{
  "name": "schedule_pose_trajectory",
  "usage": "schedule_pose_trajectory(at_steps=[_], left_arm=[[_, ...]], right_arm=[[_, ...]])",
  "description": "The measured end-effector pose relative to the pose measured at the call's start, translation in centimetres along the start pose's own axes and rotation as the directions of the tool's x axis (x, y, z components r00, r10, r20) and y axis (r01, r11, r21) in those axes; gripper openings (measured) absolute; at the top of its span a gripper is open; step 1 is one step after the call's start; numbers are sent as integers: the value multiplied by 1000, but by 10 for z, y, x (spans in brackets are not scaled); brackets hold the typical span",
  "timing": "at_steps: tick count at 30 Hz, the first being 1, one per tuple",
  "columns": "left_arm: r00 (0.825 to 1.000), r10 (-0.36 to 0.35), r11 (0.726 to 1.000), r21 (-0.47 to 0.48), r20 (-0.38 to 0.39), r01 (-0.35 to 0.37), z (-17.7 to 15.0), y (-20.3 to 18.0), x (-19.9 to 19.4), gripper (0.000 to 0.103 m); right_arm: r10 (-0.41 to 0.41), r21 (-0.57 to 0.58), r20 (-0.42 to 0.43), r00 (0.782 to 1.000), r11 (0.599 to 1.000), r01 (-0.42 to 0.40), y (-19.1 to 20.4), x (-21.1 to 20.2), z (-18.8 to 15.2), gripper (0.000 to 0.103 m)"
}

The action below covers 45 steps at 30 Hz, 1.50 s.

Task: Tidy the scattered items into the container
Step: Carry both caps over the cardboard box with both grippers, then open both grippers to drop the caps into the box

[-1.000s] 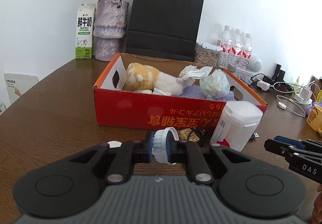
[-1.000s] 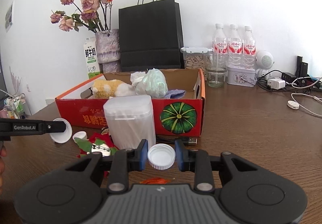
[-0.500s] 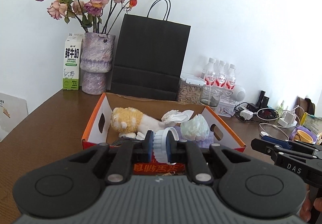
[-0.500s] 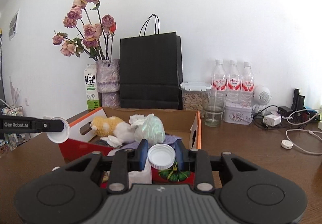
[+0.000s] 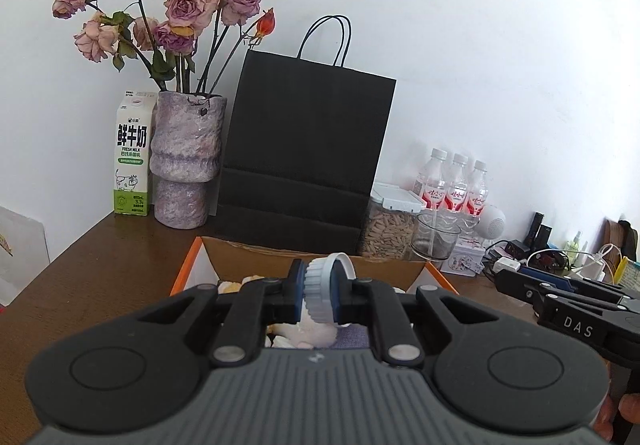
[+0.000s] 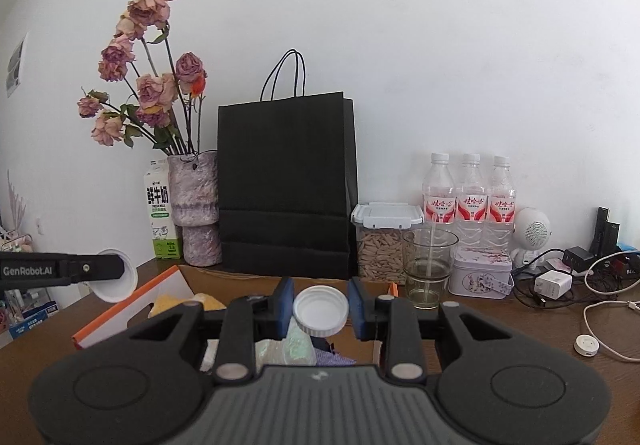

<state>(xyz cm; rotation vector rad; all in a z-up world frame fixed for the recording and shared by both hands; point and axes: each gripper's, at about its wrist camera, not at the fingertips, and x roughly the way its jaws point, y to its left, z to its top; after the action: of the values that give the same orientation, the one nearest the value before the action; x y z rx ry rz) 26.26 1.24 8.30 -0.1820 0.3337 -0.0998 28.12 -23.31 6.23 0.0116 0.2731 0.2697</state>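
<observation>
My left gripper (image 5: 322,295) is shut on a white ribbed bottle cap (image 5: 325,291), held on edge above the open cardboard box (image 5: 248,259). My right gripper (image 6: 320,309) is shut on a second white cap (image 6: 320,309), held flat above the same box (image 6: 160,287). The box holds a yellow plush toy (image 6: 180,303), a pale green bag (image 6: 298,343) and a purple cloth (image 5: 352,337). The left gripper with its cap shows at the left of the right wrist view (image 6: 116,279); the right gripper shows at the right of the left wrist view (image 5: 516,287).
Behind the box stand a black paper bag (image 5: 304,161), a vase of dried roses (image 5: 184,161) and a milk carton (image 5: 132,157). To the right are a jar of seeds (image 6: 384,245), a glass cup (image 6: 428,265), three water bottles (image 6: 468,193), a tin and tangled chargers (image 6: 560,277).
Both grippers have risen from table level with their caps and moved forward over the box; the white canister and items in front of the box have dropped out of view.
</observation>
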Motion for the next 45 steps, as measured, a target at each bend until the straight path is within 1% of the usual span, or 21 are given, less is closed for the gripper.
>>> schedule_pose_trajectory(at_steps=[3, 6, 8, 11, 13, 16, 21, 26, 28, 29, 30, 31, 32, 33, 34, 35, 38, 39, 42, 45], left_arm=[[1000, -3, 1000, -15, -14, 2, 1, 5, 18, 13], [999, 12, 1000, -11, -34, -13, -2, 10, 37, 13], [998, 27, 1000, 0, -58, -27, -5, 13, 51, 13], [994, 70, 997, 37, -86, -67, -13, 19, 70, 13], [991, 76, 997, 37, -111, -72, -17, 24, 78, 13], [988, 87, 995, 57, -127, -80, -23, 24, 83, 13], [985, 80, 994, 80, -153, -69, -33, 18, 86, 13], [984, 74, 994, 97, -165, -58, -36, 14, 87, 13], [984, 77, 993, 97, -159, -63, -36, 13, 86, 15], [985, 80, 993, 102, -153, -65, -35, 12, 85, 20], [986, 80, 992, 107, -144, -65, -34, 11, 83, 30], [988, 83, 992, 110, -132, -69, -33, 9, 81, 38], [989, 92, 990, 113, -117, -79, -33, 8, 78, 60], [990, 105, 989, 114, -99, -93, -31, 7, 75, 84], [990, 114, 988, 111, -78, -105, -30, 6, 72, 92], [991, 122, 987, 108, -55, -115, -29, 6, 69, 102], [992, 127, 987, 99, -19, -125, -23, 5, 61, 103], [992, 125, 988, 93, -11, -123, -21, 5, 60, 103], [991, 131, 988, 81, -1, -130, -20, 6, 58, 103], [990, 144, 987, 69, -6, -143, -19, 8, 58, 103]], right_arm=[[3, 15, -18, 1000, 1000, -2, -3, 21, 1, 28], [-5, 19, -40, 999, 1000, 6, -8, 41, -2, 28], [-13, 21, -61, 998, 1000, 15, -12, 54, -7, 28], [-33, 14, -110, 993, 999, 35, -18, 73, -18, 28], [-38, 5, -137, 990, 999, 40, -19, 81, -24, 28], [-41, -6, -164, 986, 999, 40, -19, 89, -32, 28], [-31, -31, -189, 981, 999, 25, -11, 92, -40, 28], [-14, -36, -198, 980, 999, 7, -7, 91, -42, 28], [-12, -23, -194, 981, 1000, 8, -9, 90, -41, 28], [-10, -16, -189, 982, 1000, 7, -9, 89, -40, 29], [-6, -6, -184, 983, 1000, 5, -10, 88, -39, 38], [-2, 7, -177, 984, 1000, 4, -12, 87, -38, 53], [-1, 18, -167, 986, 1000, 4, -13, 85, -36, 61], [-1, 25, -154, 988, 1000, 5, -14, 82, -35, 73], [-3, 27, -142, 990, 1000, 7, -15, 79, -33, 82], [-6, 27, -133, 991, 1000, 9, -15, 77, -31, 85], [-11, 28, -110, 994, 1000, 14, -14, 72, -27, 95], [-13, 30, -108, 994, 999, 16, -13, 71, -25, 103], [-4, 38, -103, 995, 999, 8, -13, 68, -22, 103], [3, 43, -102, 995, 999, 1, -12, 66, -21, 103]])
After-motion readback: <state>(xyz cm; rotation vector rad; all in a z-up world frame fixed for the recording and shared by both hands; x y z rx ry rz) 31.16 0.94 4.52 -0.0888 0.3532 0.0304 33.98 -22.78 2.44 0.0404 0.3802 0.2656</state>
